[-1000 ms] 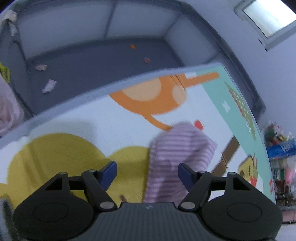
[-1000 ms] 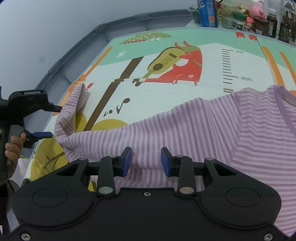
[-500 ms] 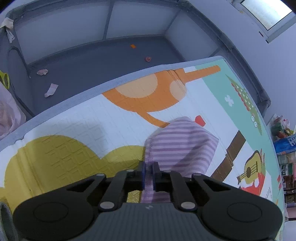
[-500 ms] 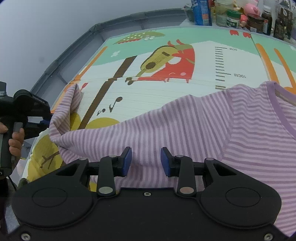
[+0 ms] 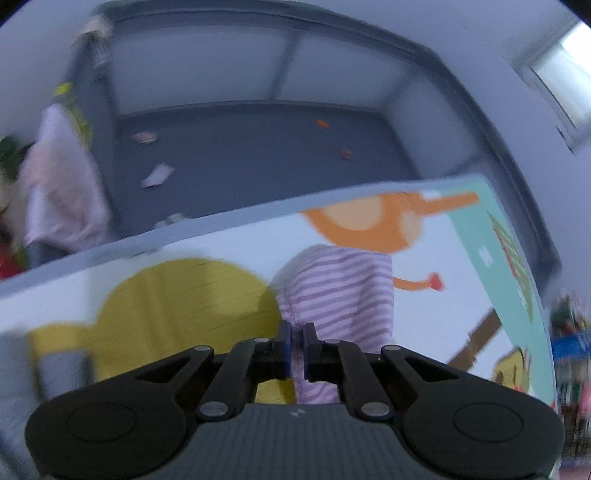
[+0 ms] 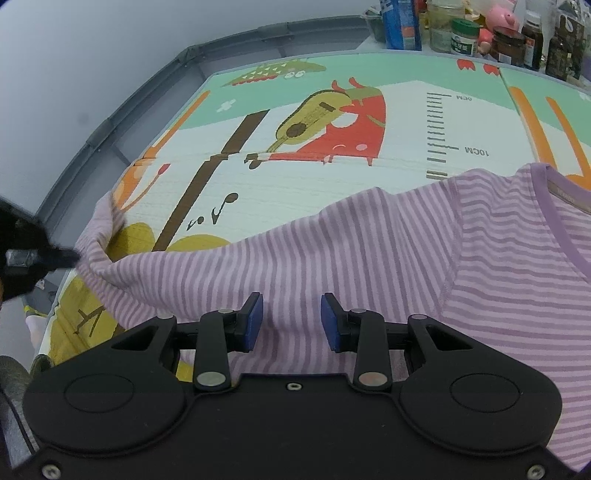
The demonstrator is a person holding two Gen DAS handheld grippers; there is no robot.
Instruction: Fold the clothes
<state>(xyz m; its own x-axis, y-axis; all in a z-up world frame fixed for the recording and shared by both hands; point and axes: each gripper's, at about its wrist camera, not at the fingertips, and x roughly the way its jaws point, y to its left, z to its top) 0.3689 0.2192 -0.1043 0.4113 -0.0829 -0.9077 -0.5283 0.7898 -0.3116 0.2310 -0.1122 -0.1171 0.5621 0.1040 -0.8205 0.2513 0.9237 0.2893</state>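
foam play mat (image 6: 332, 192) | left gripper (image 5: 295, 345) pinching striped knit shirt (image 6: 369, 251) | right gripper (image 6: 291, 321) agape

Shirt (image 6: 388, 251) lies on mat (image 6: 332, 177), sleeve end at mat's left edge in left gripper (image 5: 295, 341). Right gripper (image 6: 291, 321) over shirt's near part. Jars (image 6: 461, 35) behind mat.

Shirt (image 6: 369, 240) lilac/purple stripes; mat (image 6: 332, 177) multicolour cartoon print.

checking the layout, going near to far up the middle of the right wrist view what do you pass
right hand-held gripper → striped purple shirt → play mat with guitar picture → grey rail → wall
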